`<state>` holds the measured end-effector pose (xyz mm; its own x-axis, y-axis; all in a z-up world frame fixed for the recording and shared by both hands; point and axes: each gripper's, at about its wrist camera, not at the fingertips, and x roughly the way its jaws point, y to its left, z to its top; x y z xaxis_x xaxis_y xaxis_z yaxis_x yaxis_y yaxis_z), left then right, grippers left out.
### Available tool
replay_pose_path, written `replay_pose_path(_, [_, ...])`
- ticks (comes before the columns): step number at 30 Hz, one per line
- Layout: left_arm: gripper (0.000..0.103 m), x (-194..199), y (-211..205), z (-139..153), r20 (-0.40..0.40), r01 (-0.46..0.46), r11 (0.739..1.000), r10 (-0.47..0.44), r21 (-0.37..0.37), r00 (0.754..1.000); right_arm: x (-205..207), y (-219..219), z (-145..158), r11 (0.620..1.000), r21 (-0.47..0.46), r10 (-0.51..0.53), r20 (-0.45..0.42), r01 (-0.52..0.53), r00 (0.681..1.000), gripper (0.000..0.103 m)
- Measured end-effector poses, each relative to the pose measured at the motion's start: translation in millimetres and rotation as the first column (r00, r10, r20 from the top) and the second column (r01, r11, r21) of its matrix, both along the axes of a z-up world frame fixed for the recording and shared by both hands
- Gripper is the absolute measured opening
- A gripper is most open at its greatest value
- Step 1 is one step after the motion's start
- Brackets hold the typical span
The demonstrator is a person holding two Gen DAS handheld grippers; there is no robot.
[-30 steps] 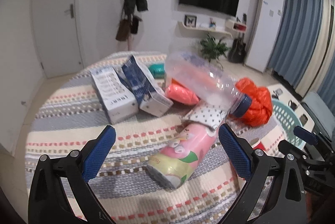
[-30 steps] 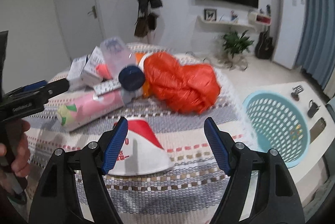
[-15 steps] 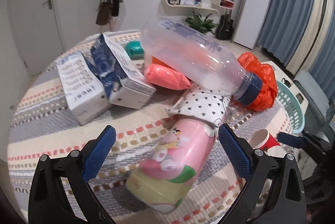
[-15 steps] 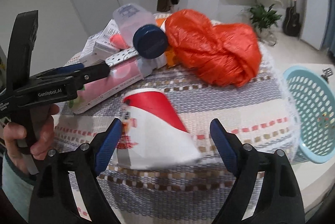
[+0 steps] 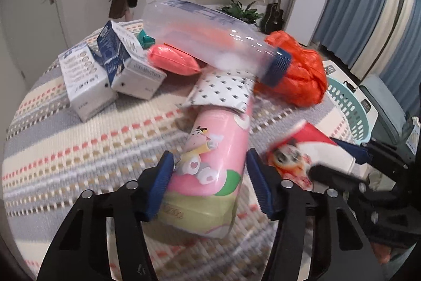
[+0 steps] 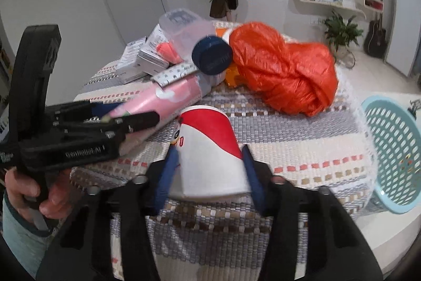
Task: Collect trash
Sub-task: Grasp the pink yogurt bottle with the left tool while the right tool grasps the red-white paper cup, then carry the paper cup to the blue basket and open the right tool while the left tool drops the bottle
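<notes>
A pink cartoon carton (image 5: pixel 210 170) lies on the striped cloth; my left gripper (image 5: pixel 210 183) is shut on its near end. In the right wrist view the carton (image 6: pixel 158 102) shows with the left gripper (image 6: pixel 126 123) clamped on it. A red and white paper cup (image 6: pixel 210 154) lies on its side; my right gripper (image 6: pixel 210 175) is shut on it. The cup (image 5: pixel 302 152) and right gripper (image 5: pixel 352 152) show at the right of the left wrist view.
A clear bottle with blue cap (image 5: pixel 210 39), orange plastic bag (image 5: pixel 297 76), two white boxes (image 5: pixel 110 68), a dotted packet (image 5: pixel 223 91) and a pink pouch (image 5: pixel 171 62) lie behind. A teal basket (image 6: pixel 392 157) stands to the right, below the table edge.
Both grippers moved forward and closed: the left one onto the pink carton, the right one onto the paper cup. One second ago both were open and short of them.
</notes>
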<state>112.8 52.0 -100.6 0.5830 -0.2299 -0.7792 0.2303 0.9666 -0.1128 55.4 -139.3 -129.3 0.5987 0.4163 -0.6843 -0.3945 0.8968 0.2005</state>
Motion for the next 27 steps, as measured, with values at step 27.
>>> replay_pose_path(27, [0.057, -14, -26, -13, -0.084, -0.015, 1.000, 0.014, -0.005, 0.996, 19, -15, 3, 1.000, -0.021, -0.024, -0.085, 0.022, 0.996, 0.042])
